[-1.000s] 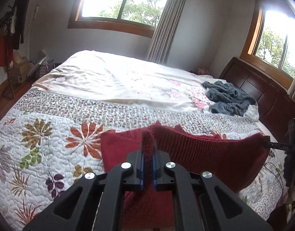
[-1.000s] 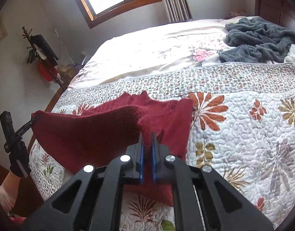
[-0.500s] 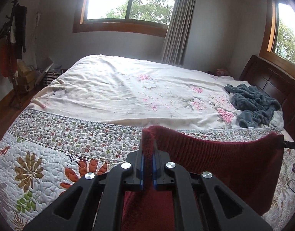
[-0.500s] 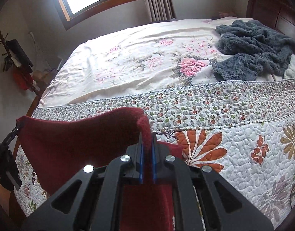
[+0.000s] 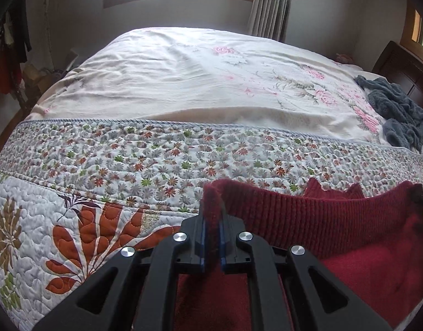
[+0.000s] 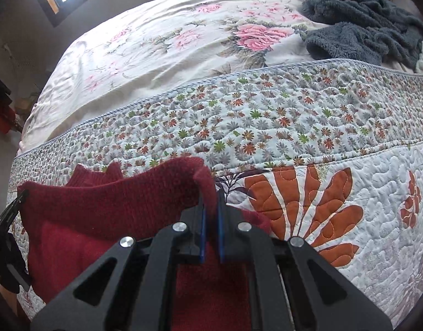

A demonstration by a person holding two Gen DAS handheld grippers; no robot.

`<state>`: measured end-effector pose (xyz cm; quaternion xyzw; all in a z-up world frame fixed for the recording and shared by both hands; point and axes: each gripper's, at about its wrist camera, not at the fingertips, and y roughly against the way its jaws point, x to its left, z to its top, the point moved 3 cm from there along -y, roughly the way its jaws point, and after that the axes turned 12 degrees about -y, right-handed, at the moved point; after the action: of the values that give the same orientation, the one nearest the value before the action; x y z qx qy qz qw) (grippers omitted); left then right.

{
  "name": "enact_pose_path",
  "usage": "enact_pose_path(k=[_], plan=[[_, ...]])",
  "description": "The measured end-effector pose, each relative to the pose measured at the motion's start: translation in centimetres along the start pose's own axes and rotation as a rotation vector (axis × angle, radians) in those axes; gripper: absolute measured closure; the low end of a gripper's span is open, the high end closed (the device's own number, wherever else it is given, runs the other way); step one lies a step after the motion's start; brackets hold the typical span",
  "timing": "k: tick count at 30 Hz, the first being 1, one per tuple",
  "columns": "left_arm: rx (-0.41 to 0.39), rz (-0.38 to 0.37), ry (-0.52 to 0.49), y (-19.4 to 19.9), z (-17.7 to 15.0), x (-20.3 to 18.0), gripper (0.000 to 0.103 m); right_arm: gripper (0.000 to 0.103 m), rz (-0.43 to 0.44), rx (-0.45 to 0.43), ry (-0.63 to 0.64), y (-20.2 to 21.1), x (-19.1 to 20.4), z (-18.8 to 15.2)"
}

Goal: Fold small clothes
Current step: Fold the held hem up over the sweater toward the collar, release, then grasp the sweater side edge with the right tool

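Over the quilt [image 5: 73, 193], in the left wrist view, the left gripper [image 5: 211, 237] pinches one corner of the red sweater [image 5: 349, 231] between its blue-lined fingers [image 5: 201, 248], pressed together on the knit. From that corner the ribbed hem runs taut to the right, where the other corner meets the dark tip of the right gripper [image 5: 421, 198] at the frame edge. The sweater hangs below this hem and folds over its own lower layer, which lies on the quilt; a bit of that layer, with the collar, peeks beyond the hem. Past the quilt's small-flower band lies the cream sheet [image 5: 183, 77] with pink roses, and a grey blanket [image 5: 396, 110] is bunched on the sheet far to the right of the sweater.

Seen from the right wrist, the right gripper [image 6: 211, 220] clamps the opposite hem corner, fingers [image 6: 202, 237] closed on the fabric. The sweater [image 6: 106, 212] stretches left from it to the left gripper [image 6: 12, 209], whose black tip holds the far corner at the frame edge. A large orange leaf print [image 6: 305, 201] on the quilt [image 6: 266, 127] sits just right of the sweater. The grey blanket [image 6: 357, 19] lies well beyond the sweater, at upper right on the sheet [image 6: 161, 47].
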<state>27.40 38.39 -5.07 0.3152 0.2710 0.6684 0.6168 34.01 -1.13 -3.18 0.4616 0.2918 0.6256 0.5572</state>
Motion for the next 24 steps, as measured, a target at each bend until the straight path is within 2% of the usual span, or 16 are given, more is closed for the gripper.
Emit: enact_pose_path(k=[3, 6, 7, 10, 13, 15, 17, 21, 24], plan=[[0.051, 0.024, -0.003, -1.7, -0.4, 0.0, 0.089, 0.097, -0.028, 0.019, -0.01, -1.7, -0.3, -0.1], [0.1, 0.023, 0.041, -2.9, -1.0, 0.7, 0.082, 0.092, -0.073, 0.04, -0.015, -3.1, -0.8, -0.4], [0.109, 0.018, 0.062, -3.0, -1.2, 1.0, 0.082, 0.088, -0.076, 0.041, -0.017, -3.1, -1.0, -0.5], [0.105, 0.009, 0.116, -2.5, -1.7, 2.2, 0.074, 0.085, -0.066, 0.036, -0.027, -2.3, -1.4, -0.6], [0.077, 0.03, 0.118, -0.8, -1.7, 2.9, 0.074, 0.08, -0.042, 0.022, -0.033, -0.4, -1.7, -0.8], [0.043, 0.015, 0.107, 1.2, -1.6, 2.9, 0.074, 0.078, 0.002, 0.019, -0.036, 1.4, -2.2, -1.4], [0.011, 0.006, 0.085, 3.4, -1.6, 2.6, 0.073, 0.069, 0.044, 0.027, -0.028, 3.2, -2.7, -2.4], [-0.022, -0.055, 0.025, 8.0, -3.1, 1.0, 0.07, 0.066, 0.119, 0.094, -0.019, 6.2, -4.8, -6.4], [-0.028, -0.094, -0.001, 10.7, -5.4, -0.4, 0.066, 0.064, 0.132, 0.14, -0.019, 7.5, -6.7, -10.3]])
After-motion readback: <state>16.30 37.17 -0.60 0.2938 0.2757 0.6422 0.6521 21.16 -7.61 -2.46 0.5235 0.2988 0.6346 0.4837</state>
